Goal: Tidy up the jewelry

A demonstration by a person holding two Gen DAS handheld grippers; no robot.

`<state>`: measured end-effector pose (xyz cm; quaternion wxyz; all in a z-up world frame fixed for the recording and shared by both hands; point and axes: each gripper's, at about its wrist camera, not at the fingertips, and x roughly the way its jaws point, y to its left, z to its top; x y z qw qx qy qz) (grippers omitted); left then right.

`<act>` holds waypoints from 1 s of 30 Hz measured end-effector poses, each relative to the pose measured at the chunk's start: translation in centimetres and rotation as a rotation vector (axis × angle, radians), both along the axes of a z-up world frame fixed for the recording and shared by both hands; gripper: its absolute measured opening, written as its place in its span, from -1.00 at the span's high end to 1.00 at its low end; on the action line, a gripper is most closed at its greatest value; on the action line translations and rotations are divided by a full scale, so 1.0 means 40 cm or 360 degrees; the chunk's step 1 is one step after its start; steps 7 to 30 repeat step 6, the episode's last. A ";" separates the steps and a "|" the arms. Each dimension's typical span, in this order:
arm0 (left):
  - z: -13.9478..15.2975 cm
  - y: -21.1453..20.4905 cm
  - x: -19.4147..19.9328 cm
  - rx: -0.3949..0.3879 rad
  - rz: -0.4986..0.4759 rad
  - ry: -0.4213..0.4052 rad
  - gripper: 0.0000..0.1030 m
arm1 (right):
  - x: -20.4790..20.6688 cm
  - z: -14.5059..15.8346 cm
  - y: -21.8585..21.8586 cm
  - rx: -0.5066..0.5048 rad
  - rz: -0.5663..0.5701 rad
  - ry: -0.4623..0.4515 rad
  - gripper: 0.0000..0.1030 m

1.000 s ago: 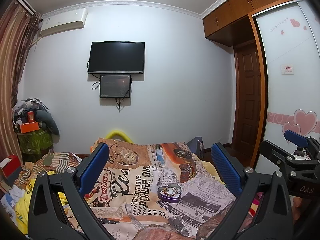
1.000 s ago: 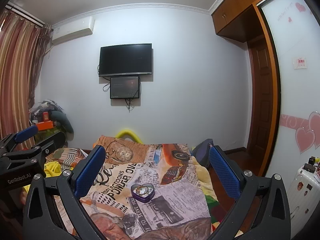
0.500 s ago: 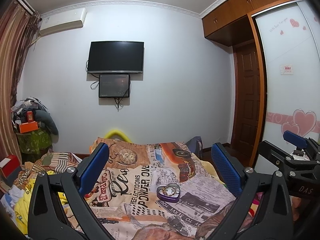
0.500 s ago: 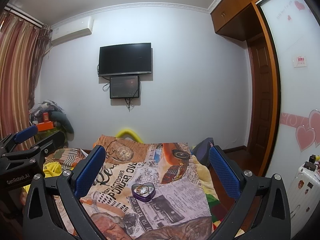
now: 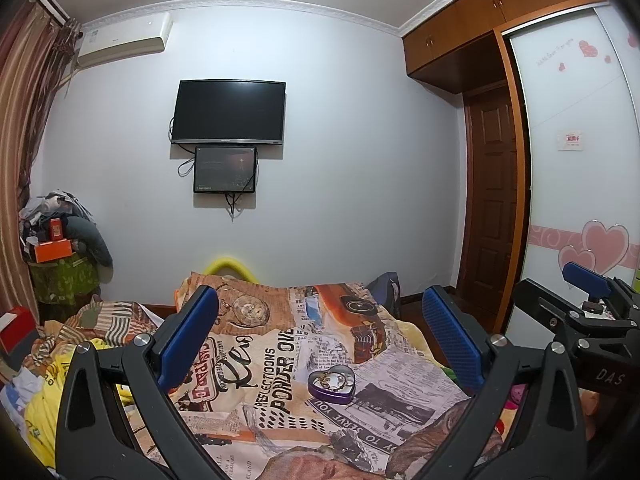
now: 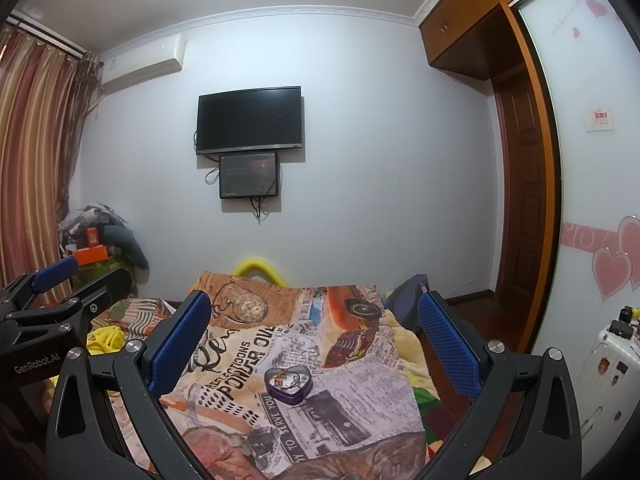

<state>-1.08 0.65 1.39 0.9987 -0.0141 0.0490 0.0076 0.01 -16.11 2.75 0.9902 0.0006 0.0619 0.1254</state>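
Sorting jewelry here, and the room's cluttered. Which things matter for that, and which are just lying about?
For the job: heart-shaped tin, jewelry in it, left gripper, right gripper.

Lying about: blanket, clothes pile, suitcase, television.

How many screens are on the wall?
2: a big TV up on the wall, and a smaller screen hanging right under it. Both look dark.

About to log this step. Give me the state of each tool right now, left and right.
Left tool: open, holding nothing, above the bed.
Right tool: open, holding nothing; the heart-shaped tin lies untouched on the blanket.
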 end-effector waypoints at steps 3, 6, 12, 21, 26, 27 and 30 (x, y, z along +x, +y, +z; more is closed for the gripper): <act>-0.001 0.001 0.003 -0.0003 0.0000 0.0007 -0.99 | 0.004 -0.001 0.000 0.0007 0.0000 0.0008 -0.99; -0.003 0.003 0.011 -0.0007 -0.0003 0.0021 -0.99 | 0.009 -0.004 0.001 0.0010 0.0001 0.0017 -0.99; -0.003 0.003 0.011 -0.0007 -0.0003 0.0021 -0.99 | 0.009 -0.004 0.001 0.0010 0.0001 0.0017 -0.99; -0.003 0.003 0.011 -0.0007 -0.0003 0.0021 -0.99 | 0.009 -0.004 0.001 0.0010 0.0001 0.0017 -0.99; -0.003 0.003 0.011 -0.0007 -0.0003 0.0021 -0.99 | 0.009 -0.004 0.001 0.0010 0.0001 0.0017 -0.99; -0.003 0.003 0.011 -0.0007 -0.0003 0.0021 -0.99 | 0.009 -0.004 0.001 0.0010 0.0001 0.0017 -0.99; -0.003 0.003 0.011 -0.0007 -0.0003 0.0021 -0.99 | 0.009 -0.004 0.001 0.0010 0.0001 0.0017 -0.99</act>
